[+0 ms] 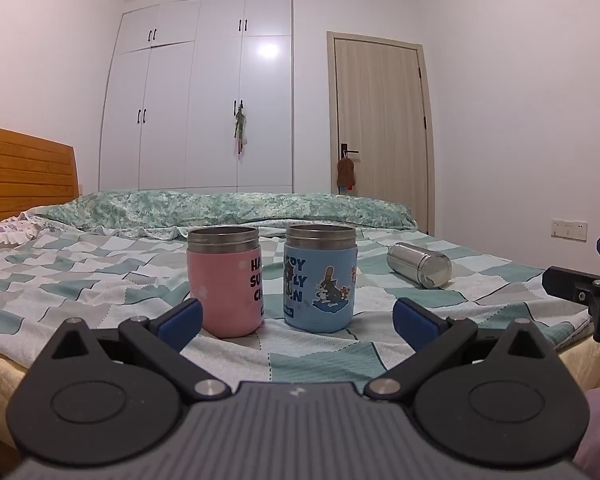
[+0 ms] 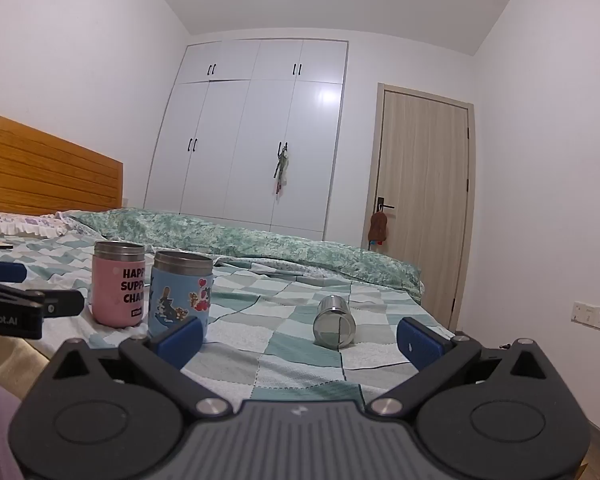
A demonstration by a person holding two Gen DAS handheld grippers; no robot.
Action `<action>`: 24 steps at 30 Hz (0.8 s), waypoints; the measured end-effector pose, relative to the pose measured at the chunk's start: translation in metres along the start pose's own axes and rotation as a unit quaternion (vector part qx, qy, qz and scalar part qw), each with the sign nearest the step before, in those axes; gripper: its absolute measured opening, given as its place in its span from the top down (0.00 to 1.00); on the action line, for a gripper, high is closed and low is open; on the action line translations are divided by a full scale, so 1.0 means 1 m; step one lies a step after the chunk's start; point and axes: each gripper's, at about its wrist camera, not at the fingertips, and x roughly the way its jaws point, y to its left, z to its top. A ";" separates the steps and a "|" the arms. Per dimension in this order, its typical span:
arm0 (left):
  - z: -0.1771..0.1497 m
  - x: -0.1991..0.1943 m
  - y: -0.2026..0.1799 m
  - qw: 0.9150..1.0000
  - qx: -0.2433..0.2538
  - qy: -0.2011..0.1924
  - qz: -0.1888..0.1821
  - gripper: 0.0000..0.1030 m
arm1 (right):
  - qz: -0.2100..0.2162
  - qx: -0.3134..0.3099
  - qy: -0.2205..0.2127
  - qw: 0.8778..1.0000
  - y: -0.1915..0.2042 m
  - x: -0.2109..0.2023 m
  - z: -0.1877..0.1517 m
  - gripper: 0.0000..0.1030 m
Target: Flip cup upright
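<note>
A bare steel cup (image 1: 419,265) lies on its side on the checked bedspread, also in the right wrist view (image 2: 334,321) with its flat end toward the camera. A pink cup (image 1: 226,282) (image 2: 118,283) and a blue cartoon cup (image 1: 320,278) (image 2: 180,296) stand upright side by side, left of it. My left gripper (image 1: 298,322) is open and empty, just in front of the two upright cups. My right gripper (image 2: 300,338) is open and empty, a short way in front of the lying cup.
The bed (image 1: 100,280) has a rolled green quilt (image 1: 220,208) along its far side and a wooden headboard (image 1: 24,172) at left. A white wardrobe (image 1: 204,96) and a door (image 1: 380,128) stand behind. The right gripper shows at the left view's right edge (image 1: 588,284).
</note>
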 end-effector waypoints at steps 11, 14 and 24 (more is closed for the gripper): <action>0.000 0.000 0.000 1.000 0.000 -0.002 0.000 0.00 | 0.000 -0.001 -0.001 1.000 0.000 -0.001 0.000 0.00; 0.000 0.000 0.000 1.000 0.000 -0.002 0.001 0.00 | 0.000 -0.001 -0.001 1.000 0.000 0.000 0.000 0.00; 0.000 0.000 0.000 1.000 0.000 -0.003 0.001 0.00 | 0.000 -0.001 -0.001 1.000 0.000 0.000 -0.001 0.00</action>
